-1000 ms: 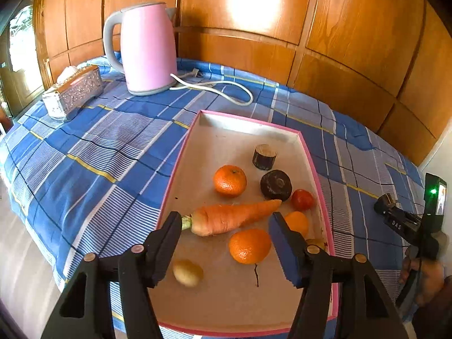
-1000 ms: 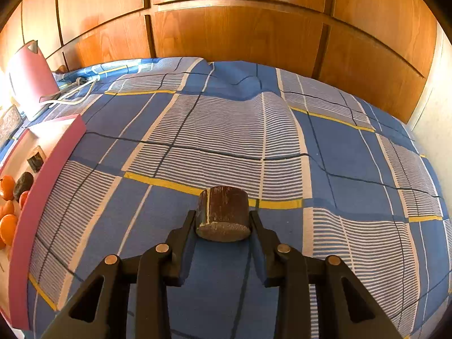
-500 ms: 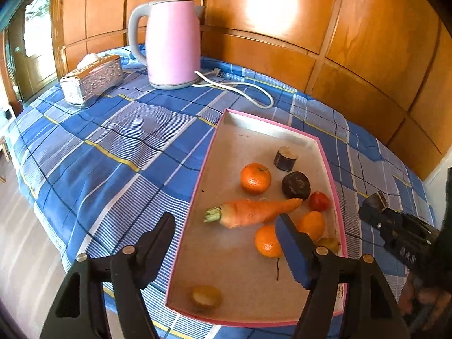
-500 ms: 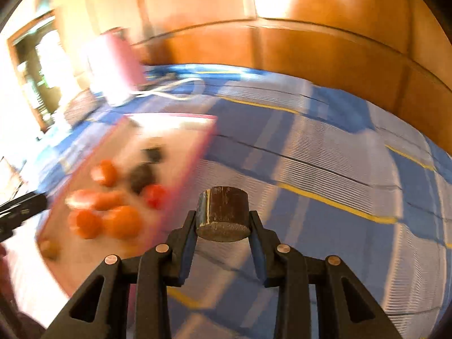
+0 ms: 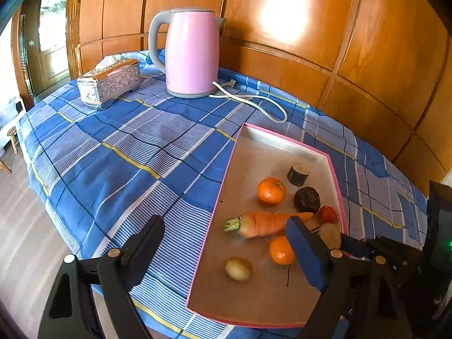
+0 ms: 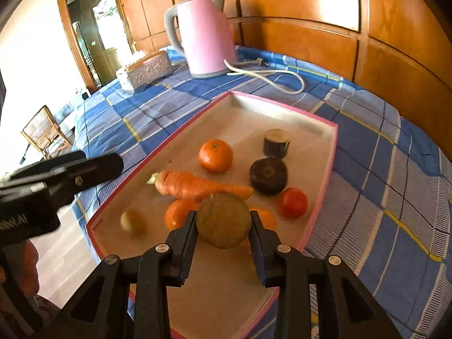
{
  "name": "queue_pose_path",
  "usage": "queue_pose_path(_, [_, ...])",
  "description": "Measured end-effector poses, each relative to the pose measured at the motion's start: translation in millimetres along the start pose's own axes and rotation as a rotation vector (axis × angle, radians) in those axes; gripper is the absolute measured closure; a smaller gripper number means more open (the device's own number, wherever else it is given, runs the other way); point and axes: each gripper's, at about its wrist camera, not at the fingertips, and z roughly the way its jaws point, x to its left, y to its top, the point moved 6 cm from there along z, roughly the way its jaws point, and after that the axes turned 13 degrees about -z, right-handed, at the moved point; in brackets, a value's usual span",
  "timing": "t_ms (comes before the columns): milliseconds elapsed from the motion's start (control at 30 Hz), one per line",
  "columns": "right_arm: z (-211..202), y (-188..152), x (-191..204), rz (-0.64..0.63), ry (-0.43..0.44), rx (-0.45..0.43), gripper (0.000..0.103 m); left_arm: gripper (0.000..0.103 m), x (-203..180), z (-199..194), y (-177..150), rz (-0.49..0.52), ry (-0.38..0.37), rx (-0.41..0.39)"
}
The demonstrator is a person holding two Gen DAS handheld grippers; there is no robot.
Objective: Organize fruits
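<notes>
The round brown piece sits clamped between the right gripper fingers, held over the near end of the pink tray. The tray holds three oranges (one mostly hidden behind the piece), one carrot, one tomato, two dark chunks and one blurred pale ball. The left gripper gapes wide, holding nothing.

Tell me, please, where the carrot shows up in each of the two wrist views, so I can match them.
Left wrist view: the carrot lies in the pink tray, right of centre, green top pointing left.
Right wrist view: the carrot lies mid-frame, just beyond the round piece held by the right hand-held gripper.
Shared landmark: the pink kettle.
</notes>
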Motion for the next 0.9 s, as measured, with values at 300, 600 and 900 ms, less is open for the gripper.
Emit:
queue_pose_path(300, [-11.2,-4.6,5.5,0.011,-0.015,-0.024,0.06,0.006,-1.7,-5.7,0.3,0.008,0.009,-0.019])
queue_pose_path(600, [-37.9,-5.7,-1.4,0.065,-0.096,-0.091,0.06,0.001,-7.2,-13.0,-1.5,0.028,0.014,-0.038])
queue_pose_path(900, [-56.1,-9.1,-16.9,0.128,-0.201,-0.124,0.06,0.0,-15.2,-23.3,-4.5,0.053,0.02,-0.064])
